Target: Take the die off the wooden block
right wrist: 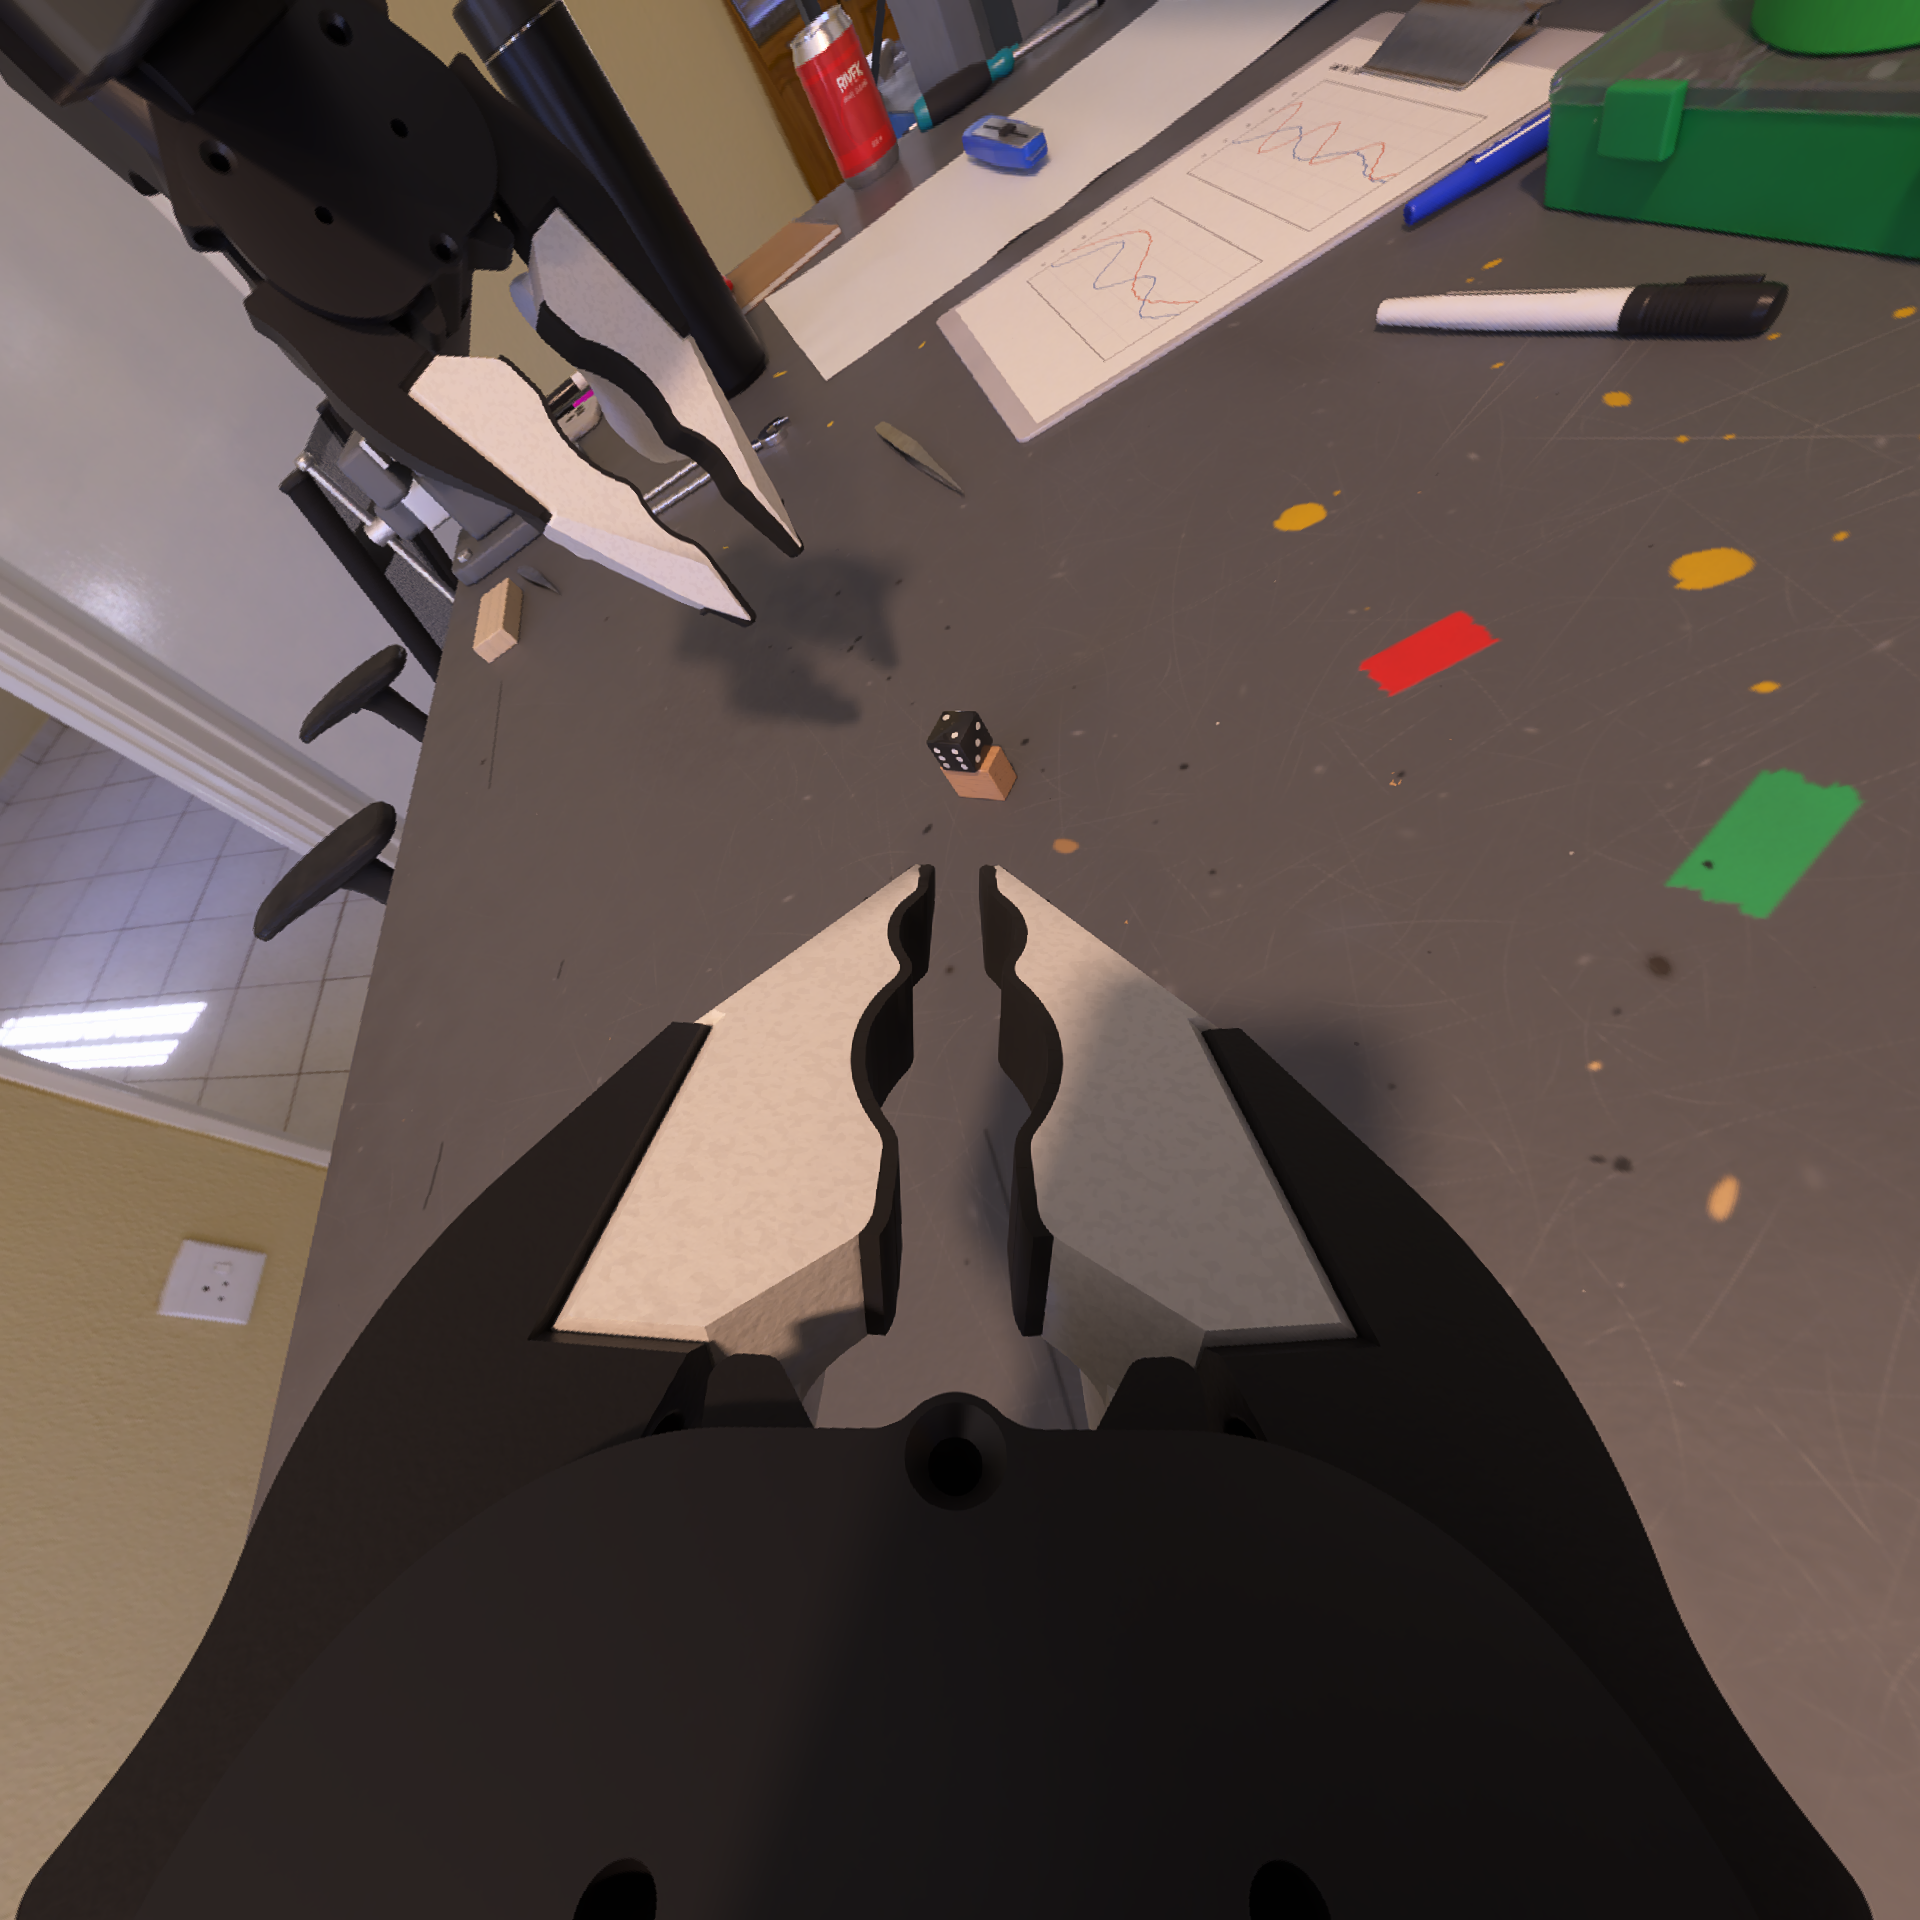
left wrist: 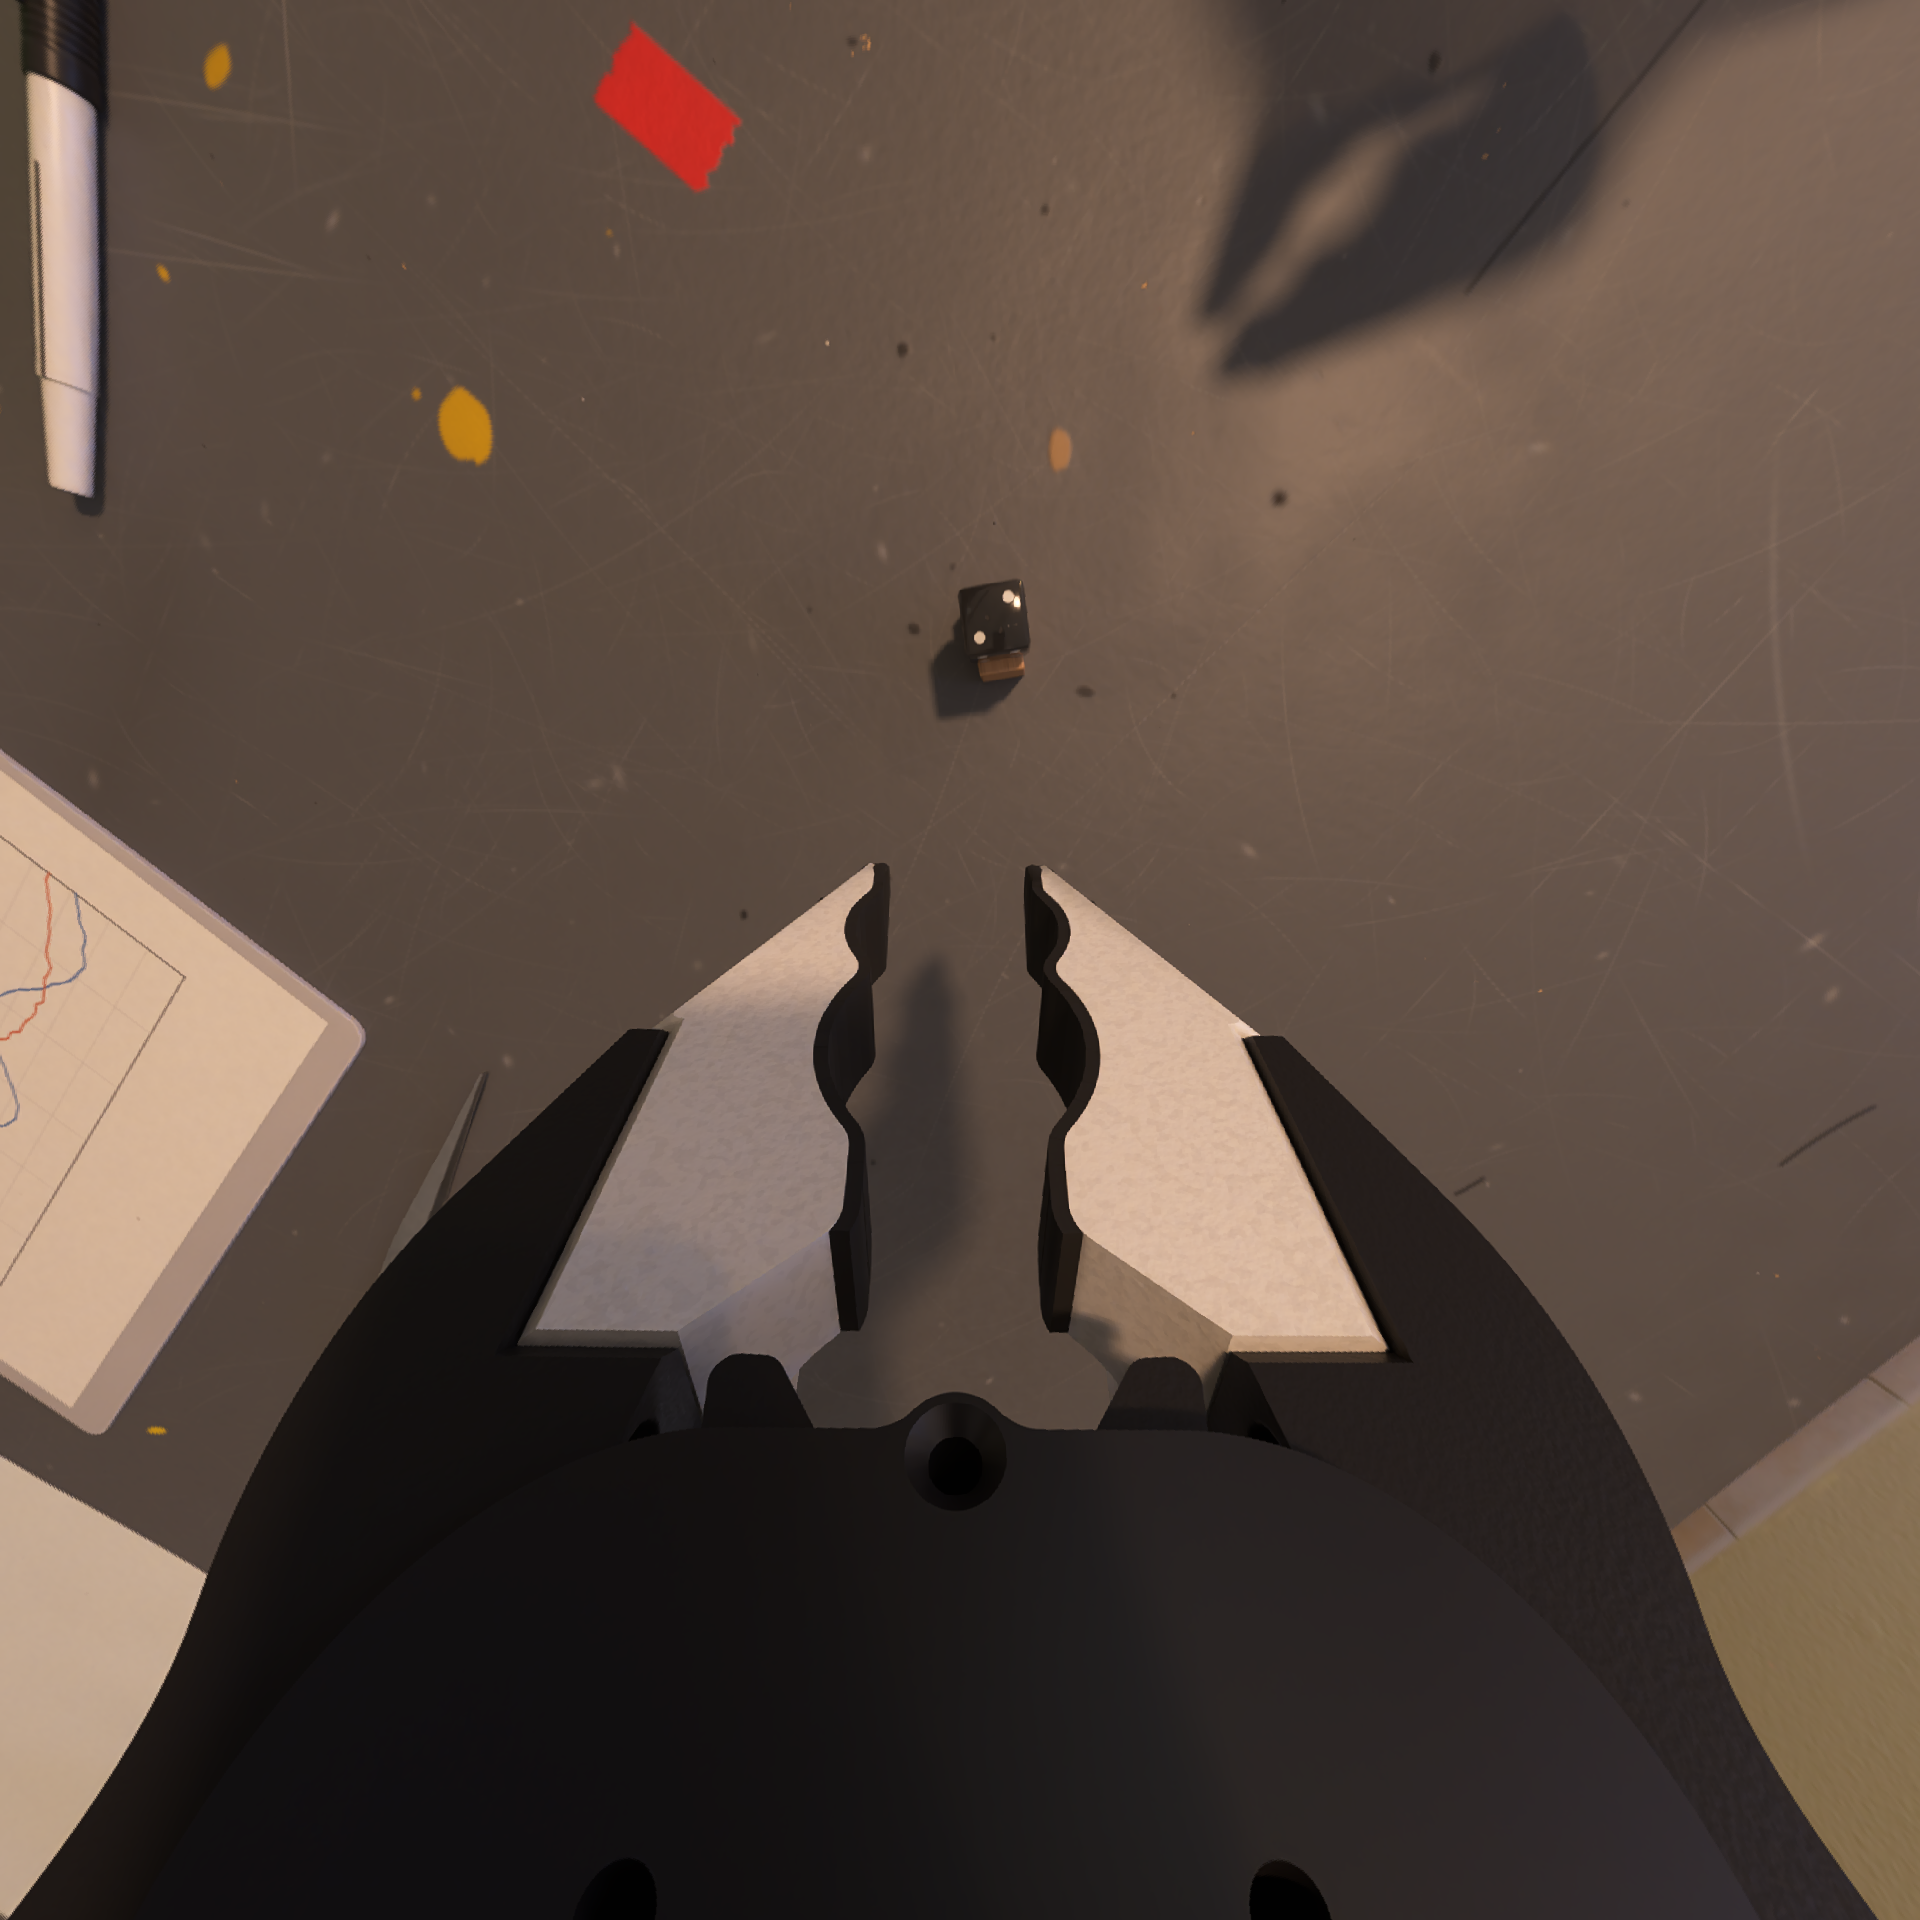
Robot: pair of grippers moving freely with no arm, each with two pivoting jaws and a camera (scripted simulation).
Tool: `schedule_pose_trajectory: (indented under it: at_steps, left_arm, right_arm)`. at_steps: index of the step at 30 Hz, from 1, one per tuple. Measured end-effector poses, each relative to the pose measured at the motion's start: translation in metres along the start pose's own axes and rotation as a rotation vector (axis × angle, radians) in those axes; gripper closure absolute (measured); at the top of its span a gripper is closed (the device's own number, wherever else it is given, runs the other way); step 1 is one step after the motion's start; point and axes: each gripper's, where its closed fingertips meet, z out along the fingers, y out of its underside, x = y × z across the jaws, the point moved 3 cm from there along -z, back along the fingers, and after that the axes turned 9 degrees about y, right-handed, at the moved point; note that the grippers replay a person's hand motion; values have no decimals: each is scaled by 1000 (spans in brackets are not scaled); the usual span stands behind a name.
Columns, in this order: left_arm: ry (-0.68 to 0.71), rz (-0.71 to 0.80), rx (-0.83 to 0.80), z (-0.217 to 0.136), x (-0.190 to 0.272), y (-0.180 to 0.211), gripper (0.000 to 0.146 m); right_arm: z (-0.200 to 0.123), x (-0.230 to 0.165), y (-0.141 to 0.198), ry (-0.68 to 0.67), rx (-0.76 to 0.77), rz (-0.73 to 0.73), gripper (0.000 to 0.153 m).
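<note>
right hand-held gripper (right wrist: pixel 957 871) parted, die (right wrist: pixel 959 740) just ahead, seemingly atop wooden block (right wrist: pixel 983 777)

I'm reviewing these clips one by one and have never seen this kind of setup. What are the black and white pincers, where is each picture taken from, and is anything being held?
Each picture comes from a camera mounted on a two-finger gripper, looking forward along its fingers. The left gripper looks almost straight down at the grey table; the right gripper looks across it at a lower angle and also shows the left one hanging above the table. Both are open and hold nothing. The target is the small black die, which sits on a small wooden block, ahead of both grippers and untouched. Around it lie a white marker, a clipboard with graphs, a red tape patch, a green tape patch, a green box and a red can.
</note>
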Motion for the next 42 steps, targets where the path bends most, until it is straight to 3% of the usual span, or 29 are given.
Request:
schedule_pose_trajectory:
  at_steps: [9, 20, 26, 39, 42]
  left_arm:
    - [49, 1, -34, 17, 3, -4, 105]
    - [97, 4, -88, 68, 4, -22, 85]
    - [97, -34, -101, 79, 0, -20, 80]
    - [128, -152, -81, 81, -4, -22, 86]
    - [132, -181, -73, 81, -5, -24, 98]
  right_arm:
    - [3, -1, -1, -1, 0, -3, 144]
    - [2, 1, -1, 11, -9, -4, 144]
    - [1, 4, 1, 20, -9, 6, 144]
    - [5, 9, 0, 11, -2, 13, 144]
    - [4, 11, 1, 14, 0, 17, 144]
